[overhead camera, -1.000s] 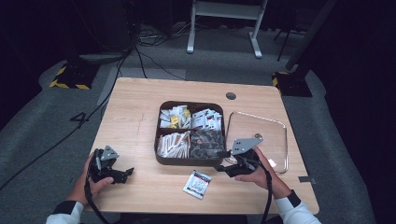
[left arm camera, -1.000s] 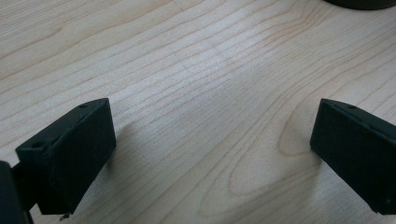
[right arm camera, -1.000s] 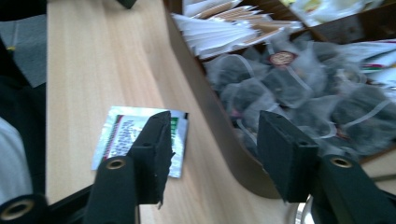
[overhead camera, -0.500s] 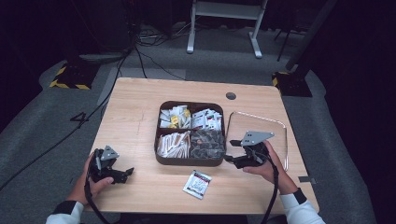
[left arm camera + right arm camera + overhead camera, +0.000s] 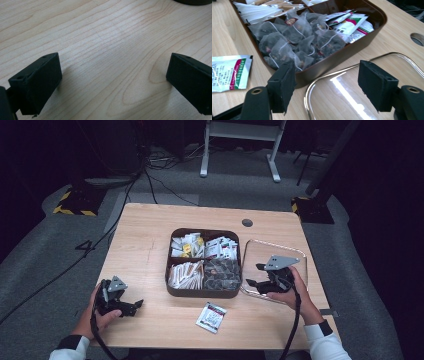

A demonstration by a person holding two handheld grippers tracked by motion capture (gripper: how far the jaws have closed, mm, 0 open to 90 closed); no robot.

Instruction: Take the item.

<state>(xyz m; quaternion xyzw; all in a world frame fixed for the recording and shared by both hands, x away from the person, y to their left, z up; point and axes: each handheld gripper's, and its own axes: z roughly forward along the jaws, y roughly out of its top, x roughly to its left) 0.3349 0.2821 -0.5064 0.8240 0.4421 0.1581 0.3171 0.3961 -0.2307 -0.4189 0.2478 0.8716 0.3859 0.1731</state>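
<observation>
**Right gripper spread over the glass lid beside the tea box**

Right gripper [image 5: 256, 275] is held over the near left part of the clear glass lid [image 5: 295, 251], which lies flat on the table [image 5: 145, 227], touching or just beside the right wall of the brown compartment box [image 5: 201, 293]. Its jaws have just been opening and stand spread, with nothing between them; in the right gripper view they frame the lid's metal rim [image 5: 308, 93] and the box wall behind it. The box compartment nearest this gripper holds mesh tea bags [image 5: 294, 37]; the compartment beyond holds printed sachets [image 5: 348, 23].

One green-and-white sachet [image 5: 211, 317] lies alone on the table, just in front of the box's near wall.

Left gripper [image 5: 136, 306] rests in the person's left hand [image 5: 100, 315], well to the left of the box and near the table's front edge. Its jaws are spread over bare wood, gripping nothing.
</observation>
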